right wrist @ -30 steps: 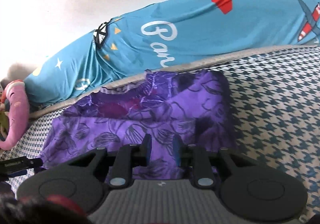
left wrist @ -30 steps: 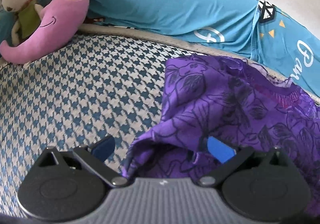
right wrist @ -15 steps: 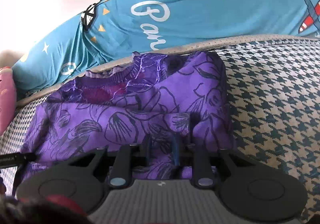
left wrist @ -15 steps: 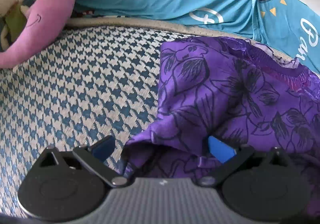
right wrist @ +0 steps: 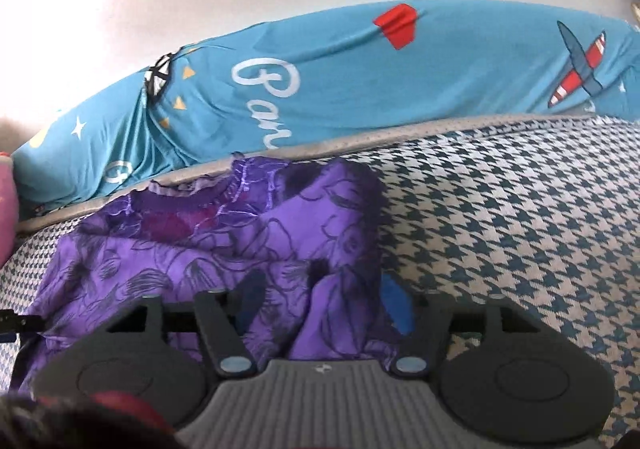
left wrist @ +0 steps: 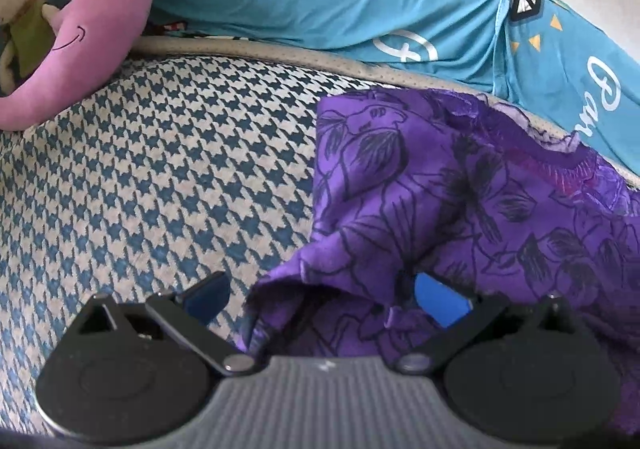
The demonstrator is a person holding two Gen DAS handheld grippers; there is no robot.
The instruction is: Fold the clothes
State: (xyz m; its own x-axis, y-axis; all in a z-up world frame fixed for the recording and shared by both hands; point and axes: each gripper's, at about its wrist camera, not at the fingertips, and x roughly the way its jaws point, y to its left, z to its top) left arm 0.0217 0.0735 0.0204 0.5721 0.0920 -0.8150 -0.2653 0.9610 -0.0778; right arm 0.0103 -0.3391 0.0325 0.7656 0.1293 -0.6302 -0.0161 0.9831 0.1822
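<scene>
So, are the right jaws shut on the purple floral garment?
No, the right gripper stands open, with a fold of the purple floral garment bunched between its jaws.

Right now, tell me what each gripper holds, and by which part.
Nothing is held. Left gripper and right gripper are both open, fingers straddling the purple garment's near edge.

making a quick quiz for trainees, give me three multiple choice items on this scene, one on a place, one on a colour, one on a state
1. Where does the pink moon pillow lie relative to the purple garment in the left wrist view?
A. to its left
B. on top of it
C. under it

2. What colour is the long pillow behind the garment?
A. yellow
B. teal
C. black

3. How stands the right gripper?
A. shut
B. open
C. out of view

Answers: 1 A, it lies at the far left, apart. 2 B, teal with prints. 3 B, its blue pads are spread, cloth between.
</scene>
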